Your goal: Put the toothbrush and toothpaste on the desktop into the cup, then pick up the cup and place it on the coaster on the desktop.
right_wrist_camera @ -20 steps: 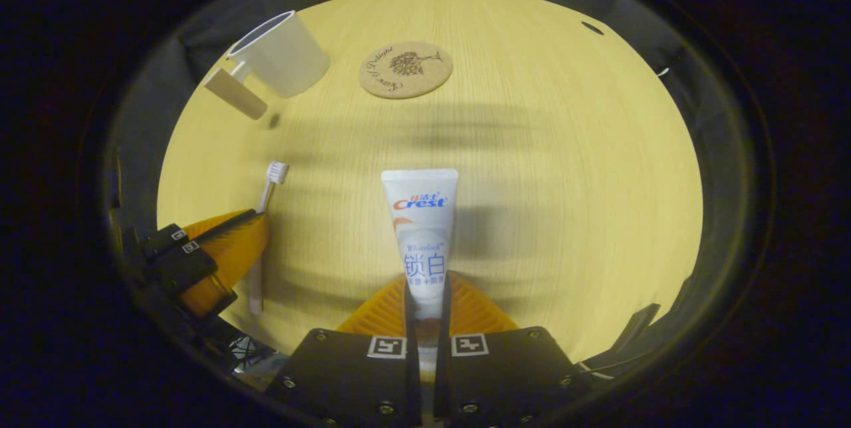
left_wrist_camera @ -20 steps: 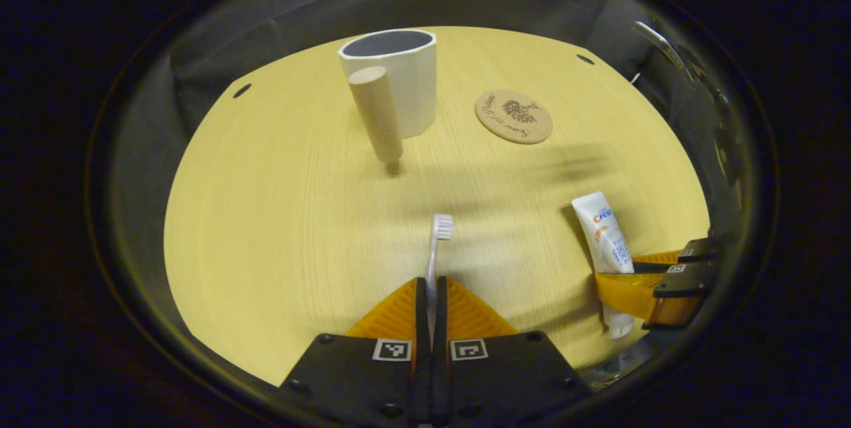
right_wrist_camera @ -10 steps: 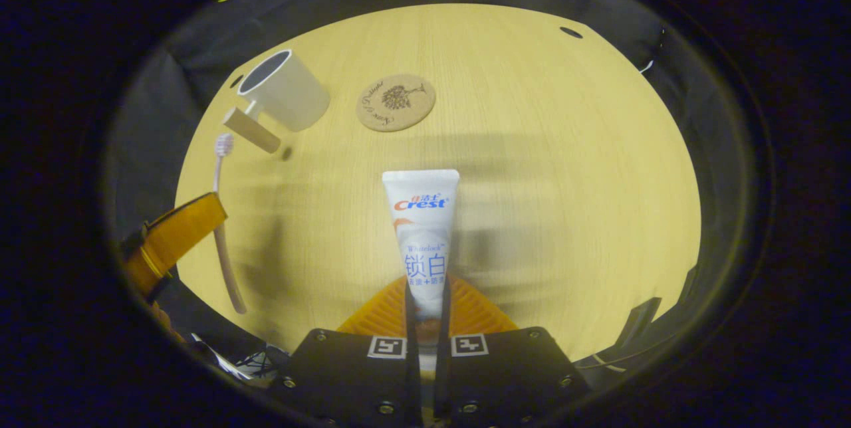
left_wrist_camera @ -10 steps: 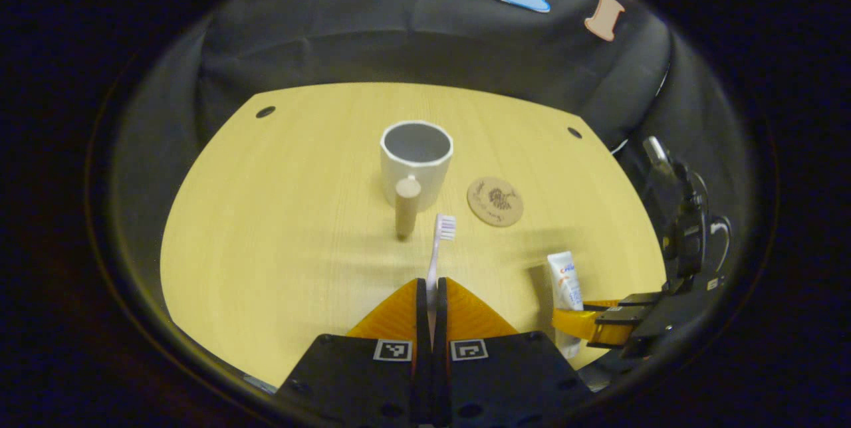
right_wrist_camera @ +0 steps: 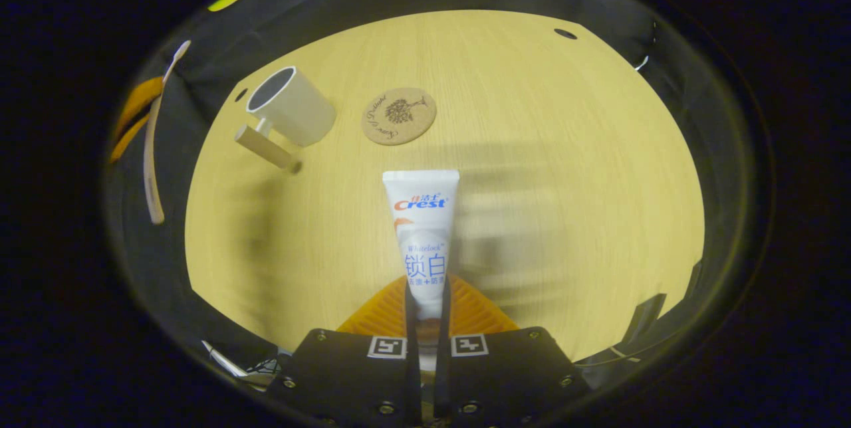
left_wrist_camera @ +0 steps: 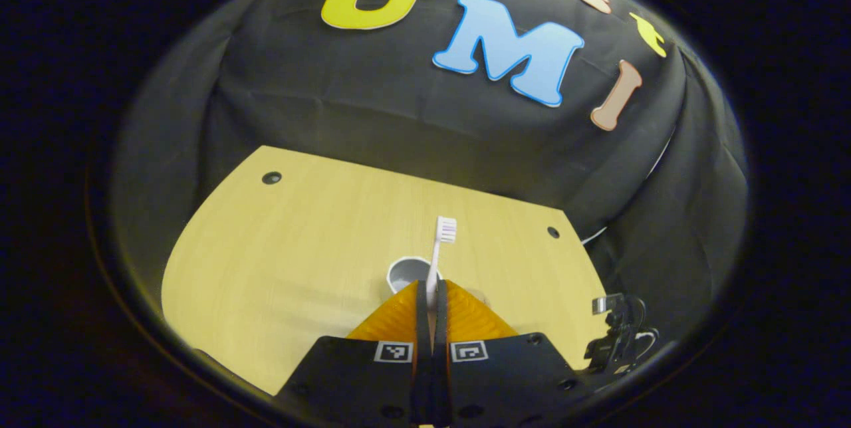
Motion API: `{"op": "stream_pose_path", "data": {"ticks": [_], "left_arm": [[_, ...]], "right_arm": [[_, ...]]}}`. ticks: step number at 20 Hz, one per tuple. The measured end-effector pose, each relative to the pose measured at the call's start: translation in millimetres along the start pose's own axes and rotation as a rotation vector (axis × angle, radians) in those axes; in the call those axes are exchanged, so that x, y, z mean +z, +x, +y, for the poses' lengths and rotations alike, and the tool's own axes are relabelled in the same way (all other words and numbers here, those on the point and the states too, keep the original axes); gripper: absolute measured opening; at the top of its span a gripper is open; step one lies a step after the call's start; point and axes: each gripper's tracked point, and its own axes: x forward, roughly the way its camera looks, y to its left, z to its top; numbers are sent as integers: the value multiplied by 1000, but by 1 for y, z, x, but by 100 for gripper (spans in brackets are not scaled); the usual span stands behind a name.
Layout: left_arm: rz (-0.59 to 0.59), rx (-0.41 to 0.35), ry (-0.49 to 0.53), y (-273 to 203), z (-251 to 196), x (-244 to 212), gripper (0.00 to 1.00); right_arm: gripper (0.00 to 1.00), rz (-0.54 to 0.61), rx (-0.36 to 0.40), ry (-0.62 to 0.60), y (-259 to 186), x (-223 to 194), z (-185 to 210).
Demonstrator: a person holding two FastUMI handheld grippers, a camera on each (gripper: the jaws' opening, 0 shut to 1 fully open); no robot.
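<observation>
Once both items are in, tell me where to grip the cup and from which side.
Grip the cup by its wooden peg handle, which sticks out from the wall toward the near desk edge. Probably come from that near side, away from the coaster; the round body looks wide for the fingers.

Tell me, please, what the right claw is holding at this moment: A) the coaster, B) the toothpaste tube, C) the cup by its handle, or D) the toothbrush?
B: in the right gripper view, the right claw is shut on the lower end of the toothpaste tube, which sticks out forward over the desktop, while the cup and the coaster sit untouched farther off.
</observation>
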Motion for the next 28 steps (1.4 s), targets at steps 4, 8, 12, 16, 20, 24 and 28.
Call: {"op": "stream_pose_path", "data": {"ticks": [4,8,12,16,20,24,28], "left_arm": [[-36,-6,-1,33,0,37,7],[-45,-37,19,77,-8,52,7],[-35,-62,50,124,-14,52,7],[-33,-50,98,161,-6,40,7],[-23,-42,112,180,2,21,6],[-35,-33,135,194,7,9,7],[-45,9,158,197,14,-5,7]], "right_arm": [[10,-9,10,9,-4,1,1],[10,-31,11,36,-10,5,-6],[10,-50,-5,72,-15,7,-19],[10,-66,-21,129,-25,6,-36],[10,-66,-48,171,-32,0,-55],[10,-71,-63,194,-39,-3,-68],[10,-72,-76,196,-43,-1,-74]]}}
